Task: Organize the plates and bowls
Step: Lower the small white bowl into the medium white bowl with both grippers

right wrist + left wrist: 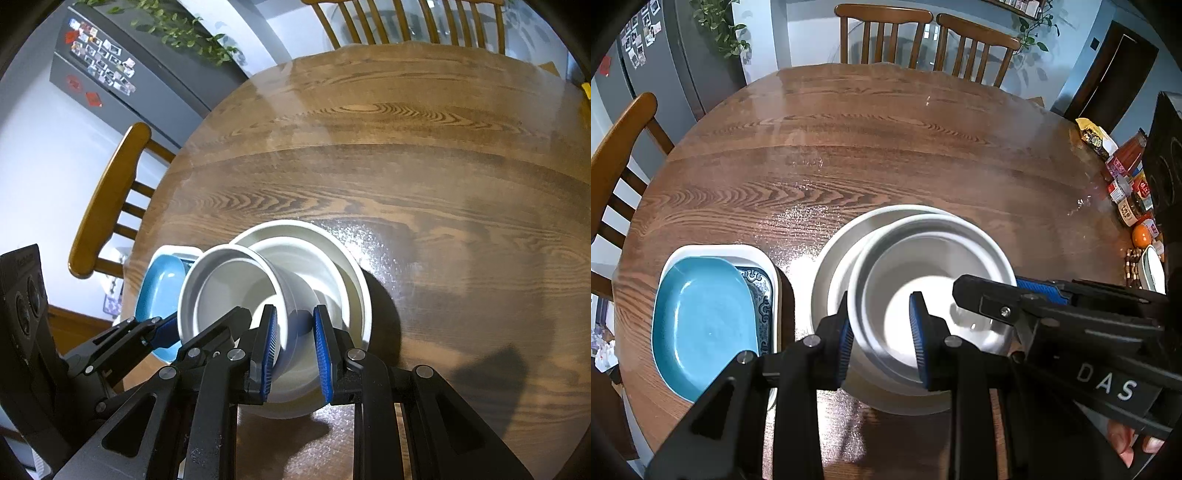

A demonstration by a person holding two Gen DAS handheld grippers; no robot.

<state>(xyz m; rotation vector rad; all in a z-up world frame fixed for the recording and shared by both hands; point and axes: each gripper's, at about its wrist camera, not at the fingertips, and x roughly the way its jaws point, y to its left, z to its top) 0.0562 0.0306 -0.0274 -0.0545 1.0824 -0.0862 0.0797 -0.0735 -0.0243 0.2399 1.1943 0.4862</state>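
Both grippers hold one white bowl (934, 280) by opposite sides of its rim. It hangs partly inside a larger white bowl (836, 254) that stands on the round wooden table (849, 147). My left gripper (882, 332) is shut on the rim's near-left wall. In the left wrist view my right gripper (993, 291) grips the right side. In the right wrist view that right gripper (295, 350) clamps the held bowl (229, 288), the left gripper (192, 325) holds the far side, and the larger bowl (343, 273) lies below. Whether the two bowls touch is hidden.
Left of the bowls a blue plate (701, 317) lies on a white rectangular dish with a blue pattern (764, 288). Jars, packets and an orange (1141, 234) crowd the table's right edge. Wooden chairs (882, 33) stand around the table, a grey fridge (110, 74) behind.
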